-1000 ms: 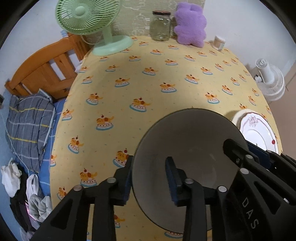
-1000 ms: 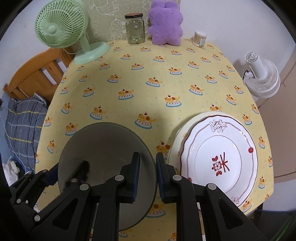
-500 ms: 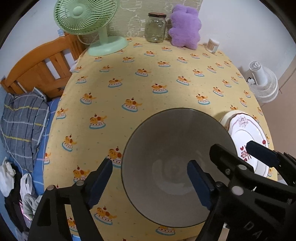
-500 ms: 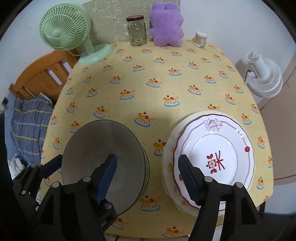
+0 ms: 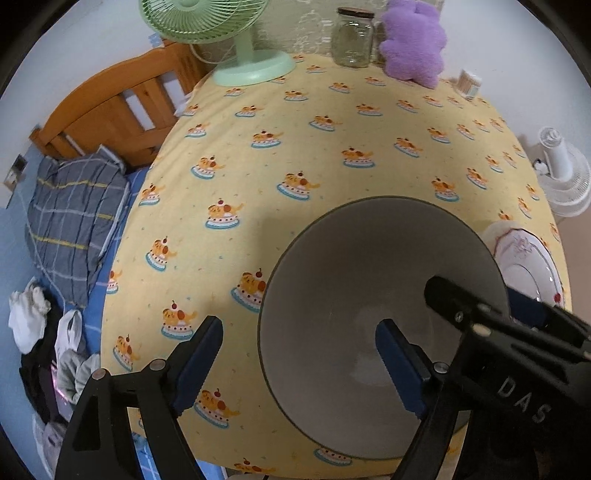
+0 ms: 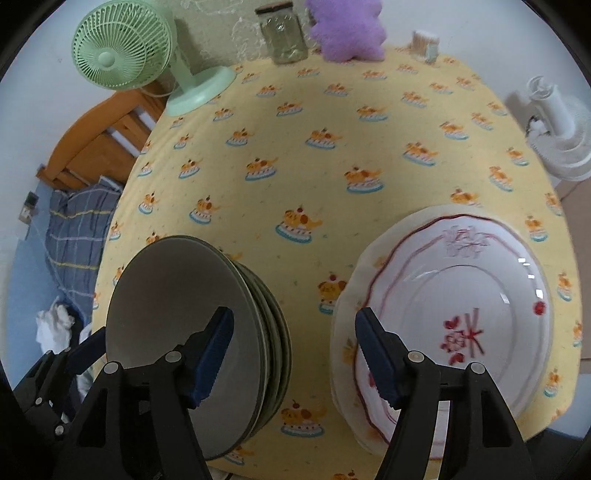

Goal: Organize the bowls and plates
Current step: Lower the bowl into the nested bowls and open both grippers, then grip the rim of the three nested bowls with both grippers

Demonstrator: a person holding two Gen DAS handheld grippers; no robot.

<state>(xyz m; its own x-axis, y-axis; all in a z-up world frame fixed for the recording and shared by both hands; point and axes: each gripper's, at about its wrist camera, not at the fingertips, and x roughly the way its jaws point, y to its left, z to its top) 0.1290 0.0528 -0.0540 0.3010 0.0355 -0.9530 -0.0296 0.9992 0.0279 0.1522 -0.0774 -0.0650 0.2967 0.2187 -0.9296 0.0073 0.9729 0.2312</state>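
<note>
A stack of grey bowls point(image 5: 369, 280) point(image 6: 177, 306) sits near the front edge of the yellow patterned table point(image 5: 332, 155) point(image 6: 332, 147). To its right lies a stack of white plates with red flower trim point(image 6: 461, 314), partly seen in the left wrist view point(image 5: 524, 258). My left gripper point(image 5: 299, 362) is open, its jaws astride the near left rim of the top bowl, not touching it. My right gripper point(image 6: 295, 350) is open and empty, its jaws over the gap between bowls and plates.
At the table's far edge stand a green fan point(image 6: 147, 59), a glass jar point(image 6: 284, 33), a purple plush toy point(image 6: 347, 29) and a small container point(image 6: 424, 44). A wooden bed frame point(image 5: 110, 107) with bedding is to the left; a white fan point(image 6: 554, 122) stands on the floor at right.
Both grippers have opened and let go of the top grey bowl, which now rests on the stack. Both have drawn back a little and lowered.
</note>
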